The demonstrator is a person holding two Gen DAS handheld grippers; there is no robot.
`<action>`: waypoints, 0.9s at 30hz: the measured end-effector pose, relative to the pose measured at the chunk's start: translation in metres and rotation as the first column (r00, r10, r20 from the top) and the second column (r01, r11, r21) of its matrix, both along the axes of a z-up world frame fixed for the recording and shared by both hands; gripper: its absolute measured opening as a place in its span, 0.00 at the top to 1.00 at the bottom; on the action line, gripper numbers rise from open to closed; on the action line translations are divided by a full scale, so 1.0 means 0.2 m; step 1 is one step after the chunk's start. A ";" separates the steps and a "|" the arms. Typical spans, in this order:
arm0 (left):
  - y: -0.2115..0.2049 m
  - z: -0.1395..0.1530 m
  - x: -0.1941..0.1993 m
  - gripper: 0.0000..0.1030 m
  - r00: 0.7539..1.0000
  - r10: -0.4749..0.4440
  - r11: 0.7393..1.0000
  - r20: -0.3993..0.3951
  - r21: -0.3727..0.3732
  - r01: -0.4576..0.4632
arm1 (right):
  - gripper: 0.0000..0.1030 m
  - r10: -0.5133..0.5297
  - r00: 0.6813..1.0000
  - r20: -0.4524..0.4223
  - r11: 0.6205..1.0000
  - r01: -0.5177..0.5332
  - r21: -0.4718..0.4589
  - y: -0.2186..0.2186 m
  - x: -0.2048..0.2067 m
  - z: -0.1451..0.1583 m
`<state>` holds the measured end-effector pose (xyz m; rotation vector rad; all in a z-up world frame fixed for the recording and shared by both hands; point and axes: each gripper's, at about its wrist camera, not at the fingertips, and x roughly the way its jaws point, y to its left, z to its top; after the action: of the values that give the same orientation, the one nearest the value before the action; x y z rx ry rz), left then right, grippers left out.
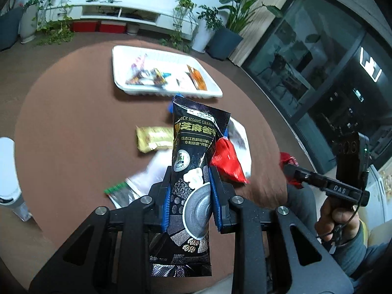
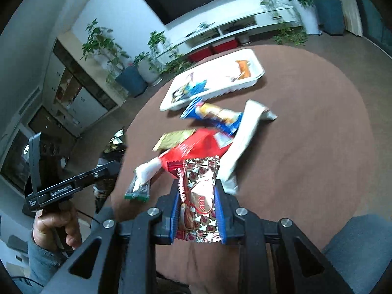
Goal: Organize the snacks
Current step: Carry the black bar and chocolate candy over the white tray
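From your left wrist view, your left gripper [image 1: 189, 188] is clamped on the black sesame grain sachet [image 1: 193, 164], held upright above the brown bench [image 1: 73, 127], with the white tray [image 1: 166, 71] well beyond it already carrying a few packets, so you appear to be in the carry step with this sachet. From your right wrist view, your right gripper [image 2: 197, 210] is clamped on the red-and-silver candy packet [image 2: 199, 198] above the loose pile, where the red packet [image 2: 196, 144], blue packet [image 2: 215, 115] and gold packet [image 2: 174, 138] lie between you and the tray. The next move likely calls for carrying both over the tray's rim and opening each gripper above a bare patch.
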<state>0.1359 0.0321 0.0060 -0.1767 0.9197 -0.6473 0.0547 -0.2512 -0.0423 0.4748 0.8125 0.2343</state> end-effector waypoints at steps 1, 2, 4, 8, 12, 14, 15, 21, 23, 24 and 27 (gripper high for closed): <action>0.01 0.02 0.02 0.76 1.000 0.006 1.000 0.005 0.000 -0.006 | 0.74 -0.011 1.000 0.007 1.000 0.011 0.001 -0.03 0.01 0.02; 0.04 0.04 0.05 0.76 1.000 0.017 1.000 0.014 -0.002 -0.017 | 0.74 -0.025 1.000 0.017 1.000 0.025 0.000 -0.06 0.02 0.04; 0.08 0.10 0.12 0.76 0.999 0.039 0.999 0.032 -0.007 -0.039 | 0.74 -0.051 0.998 0.038 0.999 0.051 -0.007 -0.14 0.05 0.09; 0.13 0.22 0.27 0.76 0.994 0.078 0.997 0.073 -0.001 -0.078 | 0.74 -0.099 0.992 0.084 0.994 0.103 -0.036 -0.27 0.15 0.20; 0.14 0.33 0.46 0.76 0.989 0.107 0.994 0.104 0.010 -0.108 | 0.74 -0.128 0.984 0.121 0.990 0.134 -0.041 -0.39 0.32 0.32; 0.14 0.38 0.56 0.76 0.985 0.123 0.992 0.118 0.020 -0.127 | 0.74 -0.128 0.982 0.139 0.990 0.136 -0.050 -0.41 0.42 0.38; 0.13 0.39 0.61 0.76 0.984 0.130 0.991 0.122 0.027 -0.134 | 0.74 -0.120 0.982 0.149 0.990 0.130 -0.058 -0.41 0.49 0.41; 0.01 0.39 0.97 0.76 0.983 0.140 0.985 0.120 0.082 -0.150 | 0.74 -0.031 0.983 0.178 0.992 0.052 -0.114 -0.31 0.92 0.53; -0.04 0.34 1.09 0.76 0.985 0.134 0.983 0.110 0.109 -0.146 | 0.74 0.000 0.986 0.164 0.989 0.024 -0.146 -0.25 1.11 0.52; -0.07 0.31 1.14 0.76 0.986 0.133 0.983 0.098 0.117 -0.144 | 0.74 0.010 0.988 0.156 0.987 0.015 -0.162 -0.22 1.18 0.51; -0.17 0.20 1.28 0.76 0.990 0.123 0.981 0.064 0.140 -0.131 | 0.74 0.033 0.993 0.110 0.981 -0.011 -0.192 -0.17 1.34 0.43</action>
<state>0.3921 -0.0019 0.0461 -0.0876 0.8910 -0.4635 0.3231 -0.2849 0.0435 0.2688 0.7216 0.1997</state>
